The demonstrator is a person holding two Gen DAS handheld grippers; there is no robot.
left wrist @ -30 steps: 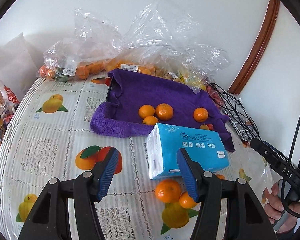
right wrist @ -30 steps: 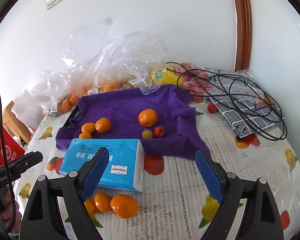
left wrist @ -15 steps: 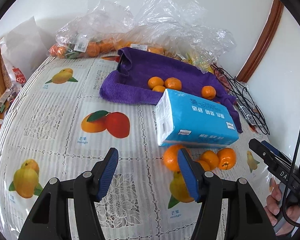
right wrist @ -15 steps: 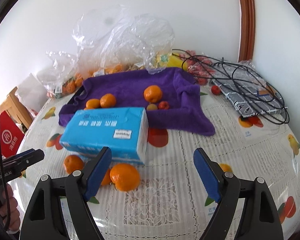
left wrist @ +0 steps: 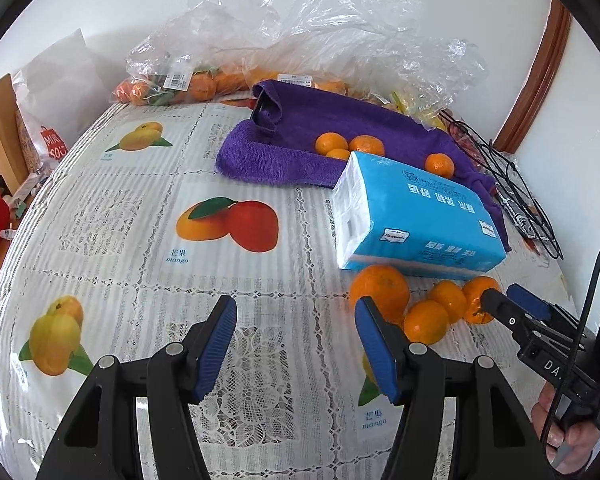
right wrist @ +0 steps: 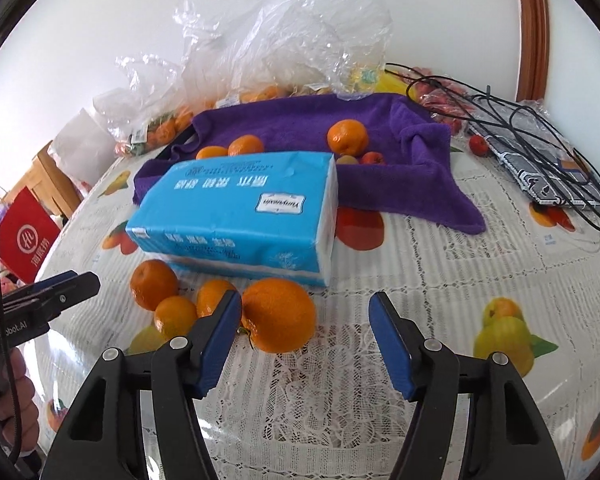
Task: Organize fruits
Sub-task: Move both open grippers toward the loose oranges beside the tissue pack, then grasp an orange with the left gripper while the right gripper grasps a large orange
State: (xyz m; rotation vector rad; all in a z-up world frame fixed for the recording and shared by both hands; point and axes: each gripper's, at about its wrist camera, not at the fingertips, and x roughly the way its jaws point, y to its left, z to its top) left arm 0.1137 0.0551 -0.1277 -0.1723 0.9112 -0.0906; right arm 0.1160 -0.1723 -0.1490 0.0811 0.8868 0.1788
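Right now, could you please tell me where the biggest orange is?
In the right wrist view the biggest orange lies on the tablecloth just in front of the tissue pack, rightmost of four loose oranges there.

Your left wrist camera sits low over the table (left wrist: 100, 220), looking forward and steeply down between its own fingers (left wrist: 216, 344), which fill the bottom of the frame. It faces the wall, with the tissue pack (left wrist: 416, 216) right of centre and the towel (left wrist: 300, 128) above it. Your right wrist camera looks from the other side at a like tilt, closer to the tissue pack (right wrist: 240, 216), now centre left. Both views share the pack, the towel (right wrist: 400, 160), the oranges (left wrist: 380, 288) (right wrist: 278, 314) in front, and the bags (left wrist: 300, 40) (right wrist: 280, 40). Each view catches the other gripper at its edge: lower right (left wrist: 516, 312) and lower left (right wrist: 66, 286).
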